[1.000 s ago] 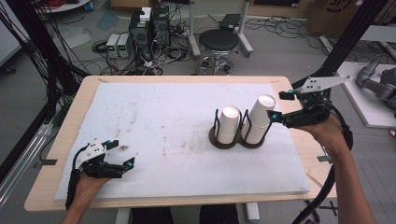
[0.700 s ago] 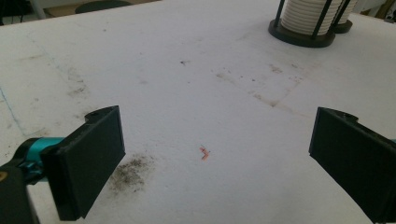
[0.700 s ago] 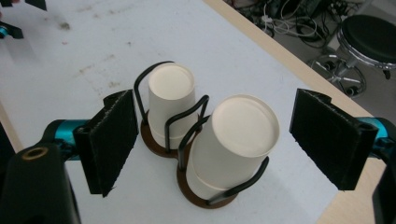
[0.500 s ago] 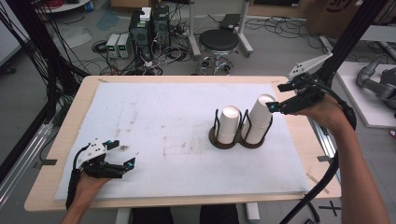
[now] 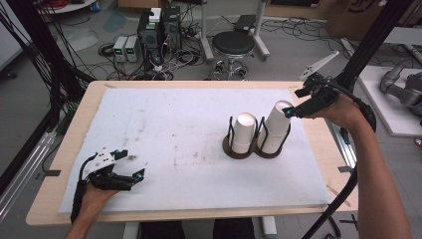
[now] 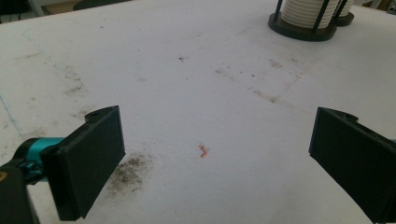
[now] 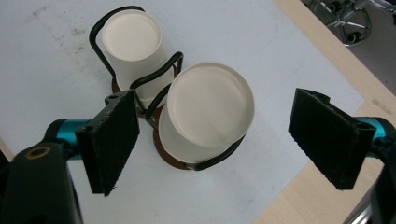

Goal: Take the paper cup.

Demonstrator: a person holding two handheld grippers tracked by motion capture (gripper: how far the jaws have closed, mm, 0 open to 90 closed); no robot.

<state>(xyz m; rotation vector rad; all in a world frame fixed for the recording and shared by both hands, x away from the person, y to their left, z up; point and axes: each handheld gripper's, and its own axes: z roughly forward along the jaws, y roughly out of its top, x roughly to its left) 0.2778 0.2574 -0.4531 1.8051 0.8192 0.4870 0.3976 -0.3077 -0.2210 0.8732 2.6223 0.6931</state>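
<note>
Two stacks of white cups, one two-ring holder, two grippers.

The cup stacks stand upside down in a black wire holder [image 5: 251, 147] right of centre on the white mat [image 5: 164, 134]: the shorter stack [image 5: 245, 131] on the left, the taller stack [image 5: 276, 124] on the right, leaning slightly. The right gripper [image 5: 291, 111] hangs over the taller stack's top, jaws spread wide and touching nothing. The left gripper [image 5: 142, 173] lies at the mat's near left corner, jaws spread on bare mat.
</note>
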